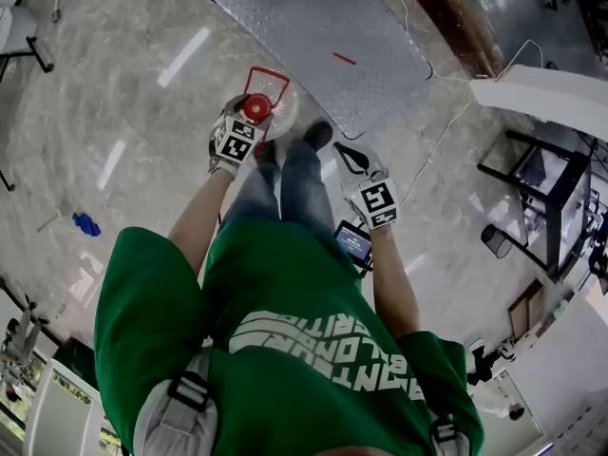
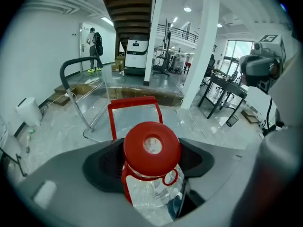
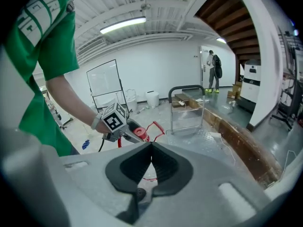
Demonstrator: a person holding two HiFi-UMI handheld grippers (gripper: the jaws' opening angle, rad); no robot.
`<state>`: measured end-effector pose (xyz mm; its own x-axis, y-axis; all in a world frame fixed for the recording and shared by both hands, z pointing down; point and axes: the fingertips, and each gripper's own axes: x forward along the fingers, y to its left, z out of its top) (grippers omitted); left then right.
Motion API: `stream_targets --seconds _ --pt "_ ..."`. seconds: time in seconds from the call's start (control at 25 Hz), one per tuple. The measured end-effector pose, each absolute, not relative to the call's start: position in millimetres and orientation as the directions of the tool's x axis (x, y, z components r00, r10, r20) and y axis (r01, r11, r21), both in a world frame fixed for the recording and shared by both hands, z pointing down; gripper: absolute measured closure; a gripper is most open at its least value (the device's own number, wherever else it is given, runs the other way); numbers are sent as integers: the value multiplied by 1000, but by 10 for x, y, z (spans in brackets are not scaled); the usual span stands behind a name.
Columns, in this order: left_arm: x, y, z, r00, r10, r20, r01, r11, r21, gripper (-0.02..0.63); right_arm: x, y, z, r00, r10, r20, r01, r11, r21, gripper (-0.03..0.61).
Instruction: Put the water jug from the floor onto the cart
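Note:
The water jug is clear plastic with a red cap [image 1: 256, 107] [image 2: 151, 145] and a raised red handle [image 1: 269, 82] [image 2: 134, 109]. My left gripper [image 1: 236, 141] [image 2: 151, 163] is shut round the jug's neck just under the cap. The jug sits beside the near edge of the cart's metal platform [image 1: 323, 27]; whether it rests on the floor I cannot tell. The cart's black push handle [image 2: 75, 67] [image 3: 186, 89] rises at the far end. My right gripper [image 1: 359, 164] [image 3: 151, 150] is shut with nothing in it, held to the right of the person's legs, apart from the jug [image 3: 140, 134].
A white cable [image 1: 432, 150] runs over the floor right of the cart. Black table frames [image 1: 532, 188] stand at the right, a wooden stair base [image 1: 446, 17] lies behind the cart, and a blue scrap [image 1: 85, 224] is at the left. A person [image 2: 94, 44] stands by a far door.

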<state>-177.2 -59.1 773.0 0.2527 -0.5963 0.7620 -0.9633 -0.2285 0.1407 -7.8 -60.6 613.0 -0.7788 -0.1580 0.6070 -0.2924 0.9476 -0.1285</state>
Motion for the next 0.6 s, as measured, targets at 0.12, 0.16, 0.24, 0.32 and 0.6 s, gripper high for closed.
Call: stream_targets --seconds 0.12,0.16,0.24,0.32,0.6 --pt "-1637 -872 7452 273 -611 743 -955 -266 132 272 101 -780 6058 -780 -207 591 -341 932 -123 586" --pt "-1587 -962 7370 277 -614 739 -953 -274 130 272 161 -836 6032 -781 -221 585 -353 928 -121 586" --pt "-1458 -1127 7247 287 -615 735 -949 -287 130 272 296 -959 5965 -784 -250 568 -377 919 -116 586" --pt "-1313 -1281 7144 299 -614 731 -944 -302 132 272 447 -1093 5892 -785 -282 551 -404 908 -112 586" --pt "-814 -1796 6867 367 -572 733 -906 -399 142 273 944 -1636 5760 -763 -403 505 -518 849 -105 586"
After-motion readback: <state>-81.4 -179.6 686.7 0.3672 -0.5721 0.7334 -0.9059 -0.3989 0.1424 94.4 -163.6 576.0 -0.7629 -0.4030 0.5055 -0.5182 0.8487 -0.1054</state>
